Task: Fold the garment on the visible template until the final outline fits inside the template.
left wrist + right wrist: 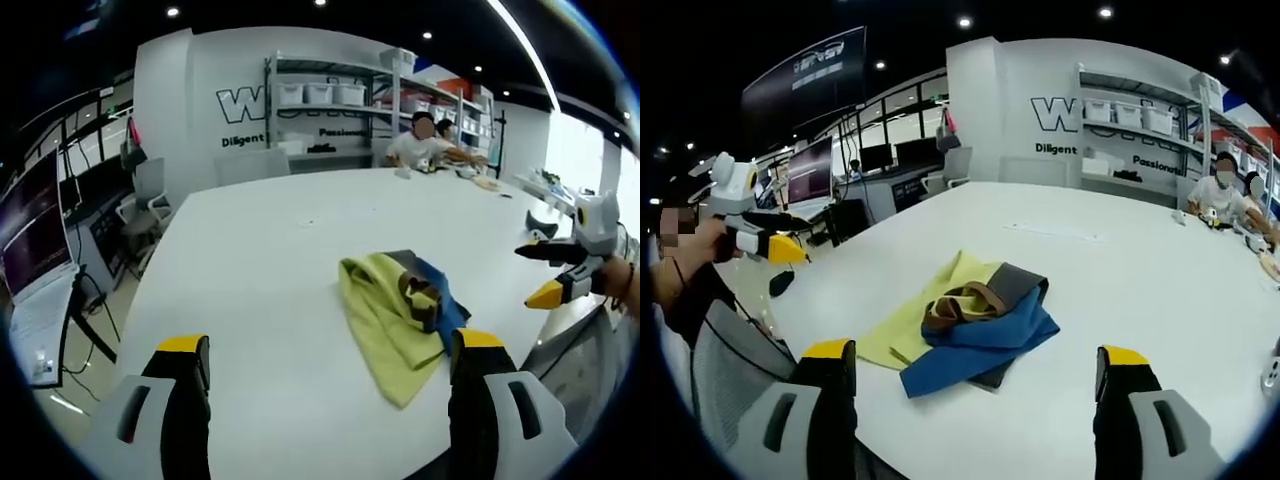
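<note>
Both tongs wide apart, holding nothing, cloth bunched up ahead.

Left tongs (325, 360) and right tongs (975, 370) hang above the white table (250, 260). My cloth (965, 320) sits at 12 o'clock, crumpled. I see no folding outline, so I might grab many layers and fold it crooked.

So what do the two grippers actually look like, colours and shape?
Each gripper has two chunky jaws in black with light grey shells and yellow tips. The left gripper and right gripper match. Seen from the side, the right gripper has a white-grey body and yellow-tipped black jaws. A thin band shows on the wrist of the person's hand holding it.
</note>
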Motion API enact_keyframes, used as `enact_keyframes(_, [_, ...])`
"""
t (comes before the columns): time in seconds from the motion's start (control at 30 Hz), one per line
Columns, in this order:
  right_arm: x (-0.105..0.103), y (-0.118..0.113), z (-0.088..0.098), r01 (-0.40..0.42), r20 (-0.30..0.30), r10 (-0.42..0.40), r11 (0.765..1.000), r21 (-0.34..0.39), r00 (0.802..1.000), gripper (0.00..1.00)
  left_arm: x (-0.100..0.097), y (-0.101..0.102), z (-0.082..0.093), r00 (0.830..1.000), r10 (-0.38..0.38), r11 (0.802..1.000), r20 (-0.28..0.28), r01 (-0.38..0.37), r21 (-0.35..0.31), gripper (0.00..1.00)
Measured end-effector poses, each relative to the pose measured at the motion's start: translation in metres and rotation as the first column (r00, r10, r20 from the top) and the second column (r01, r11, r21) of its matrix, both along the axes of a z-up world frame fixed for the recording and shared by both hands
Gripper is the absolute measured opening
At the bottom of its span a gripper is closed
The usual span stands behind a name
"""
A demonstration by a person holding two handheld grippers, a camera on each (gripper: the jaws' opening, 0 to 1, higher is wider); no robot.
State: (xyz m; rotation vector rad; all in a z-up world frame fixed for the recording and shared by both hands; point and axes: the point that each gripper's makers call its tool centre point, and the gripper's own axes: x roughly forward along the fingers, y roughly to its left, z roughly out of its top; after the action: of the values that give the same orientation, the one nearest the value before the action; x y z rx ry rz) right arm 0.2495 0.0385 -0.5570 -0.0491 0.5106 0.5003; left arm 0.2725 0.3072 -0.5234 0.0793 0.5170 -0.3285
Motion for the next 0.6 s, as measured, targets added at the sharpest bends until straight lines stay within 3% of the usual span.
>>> enact_keyframes(0.6, [0.010, 0.015, -0.002, -0.040, -0.007, 0.040, 0.999, -0.020, 0.999, 0.87, 0.012, 0.003, 0.002, 1.000, 0.006, 1.000, 0.010, -0.006, 0.009, 0.96])
